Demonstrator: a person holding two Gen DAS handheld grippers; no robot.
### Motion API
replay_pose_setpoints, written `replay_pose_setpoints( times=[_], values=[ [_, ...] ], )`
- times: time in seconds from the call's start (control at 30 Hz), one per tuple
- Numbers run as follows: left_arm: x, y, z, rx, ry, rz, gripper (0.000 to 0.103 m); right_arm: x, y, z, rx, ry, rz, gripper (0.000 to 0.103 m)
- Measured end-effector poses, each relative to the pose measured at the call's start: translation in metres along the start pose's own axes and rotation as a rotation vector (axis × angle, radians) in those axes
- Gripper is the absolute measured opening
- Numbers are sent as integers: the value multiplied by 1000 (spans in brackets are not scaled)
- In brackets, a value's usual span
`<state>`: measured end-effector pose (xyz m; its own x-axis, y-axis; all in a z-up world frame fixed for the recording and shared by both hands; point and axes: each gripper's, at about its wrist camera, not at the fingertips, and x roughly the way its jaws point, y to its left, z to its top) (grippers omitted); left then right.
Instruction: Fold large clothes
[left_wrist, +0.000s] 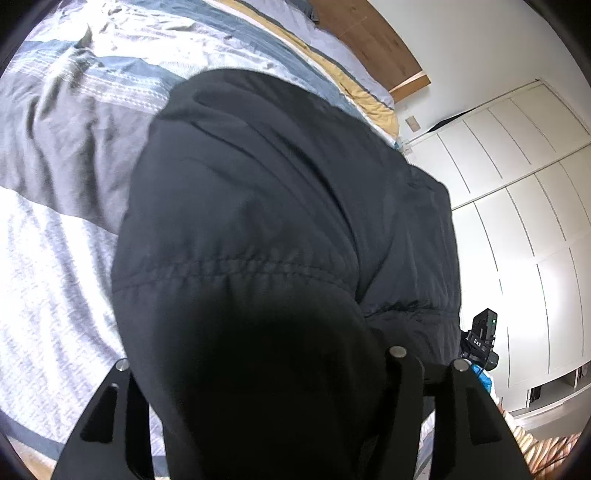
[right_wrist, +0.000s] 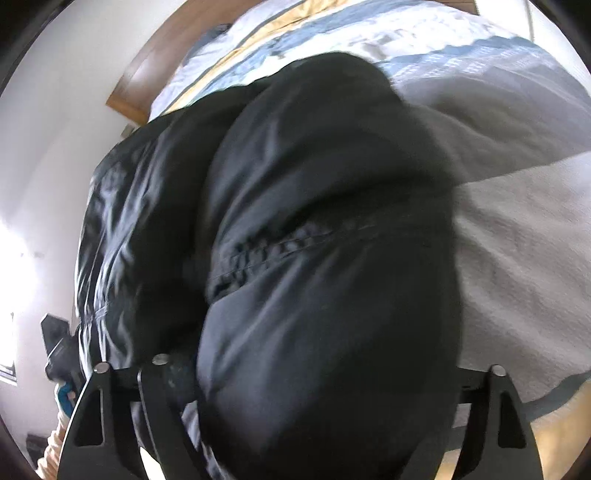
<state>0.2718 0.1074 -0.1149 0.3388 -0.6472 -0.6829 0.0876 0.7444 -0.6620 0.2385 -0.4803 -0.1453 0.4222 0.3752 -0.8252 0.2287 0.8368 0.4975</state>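
Note:
A large black padded jacket (left_wrist: 280, 206) lies bunched on the bed, a stitched seam running across it. In the left wrist view my left gripper (left_wrist: 258, 358) stands over its near end. The fingers (left_wrist: 397, 352) are apart and a dark fold of jacket fills the gap between them. In the right wrist view the same jacket (right_wrist: 314, 184) bulges up between the fingers (right_wrist: 496, 371) of my right gripper (right_wrist: 328, 363), which are spread wide. Fabric hides both pairs of pads, and neither pair visibly pinches it.
The bed cover (left_wrist: 66, 155) is striped grey, blue, white and yellow. A wooden headboard (left_wrist: 369, 33) sits at the far end. White wardrobe doors (left_wrist: 524, 229) stand beyond the bed's right side. The other gripper's body (left_wrist: 480, 339) shows past the jacket's edge.

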Motion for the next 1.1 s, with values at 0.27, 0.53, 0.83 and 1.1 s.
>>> replay_pose_setpoints(
  times=[0.27, 0.53, 0.83, 1.1],
  values=[
    [-61, -2, 9, -43, -88, 31, 60, -58, 10, 26, -22, -87, -105, 90],
    [-104, -36, 5, 18, -155, 222, 60, -120, 38, 16, -48, -194, -158, 91],
    [-145, -72, -3, 29, -252, 414, 60, -142, 78, -6, -135, -193, -176, 92],
    [-160, -116, -22, 91, -264, 470, 60, -150, 111, -17, -196, -201, -178, 93]
  ],
)
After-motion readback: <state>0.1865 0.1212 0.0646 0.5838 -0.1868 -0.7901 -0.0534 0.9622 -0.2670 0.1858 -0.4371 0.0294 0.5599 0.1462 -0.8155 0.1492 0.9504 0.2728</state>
